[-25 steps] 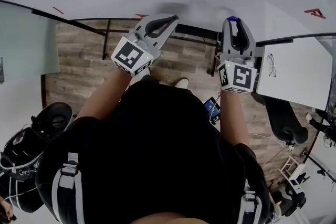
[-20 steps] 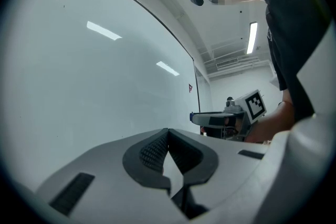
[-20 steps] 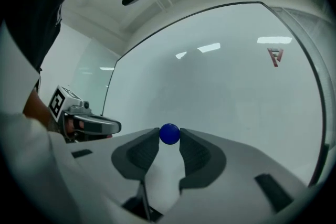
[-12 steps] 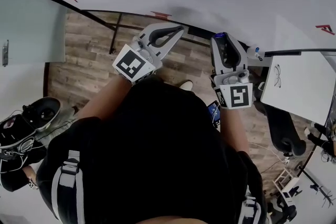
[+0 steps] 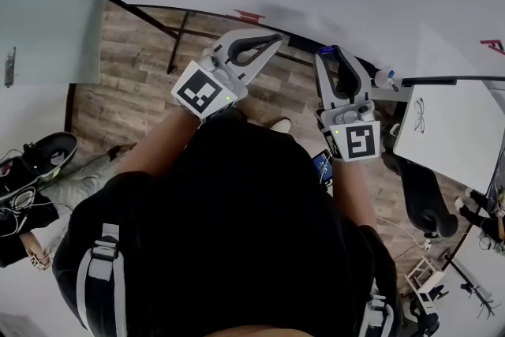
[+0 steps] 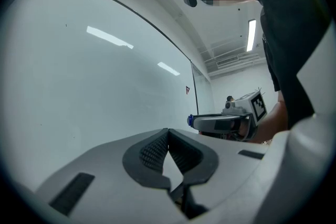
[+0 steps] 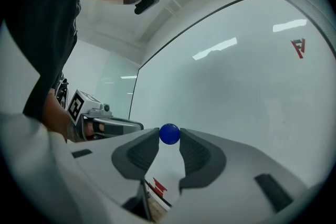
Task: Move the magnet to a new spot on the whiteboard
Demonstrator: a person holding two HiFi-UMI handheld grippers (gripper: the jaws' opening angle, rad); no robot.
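Closest to my right camera, the right gripper has its dark ribbed fingers drawn in narrow on the blue ball magnet. The magnet sits at the very tips, one pad against each side, with nothing else between them. I cannot tell whether the ball touches the whiteboard just beyond it. My left gripper holds nothing, and its two pads meet at the tips. It is level and beside the same board, with the right gripper showing farther along. From the head view both grippers point at the board's lower edge, the left near the right. Each carries a cube with a black-and-white square marker. The only writing I can find is a small red angular mark far up the board from the magnet, too small for me to read. A few more red strokes lie along the board's bottom edge, also unreadable. Off to the right, a separate white panel bears a small sketch like a pair of glasses.
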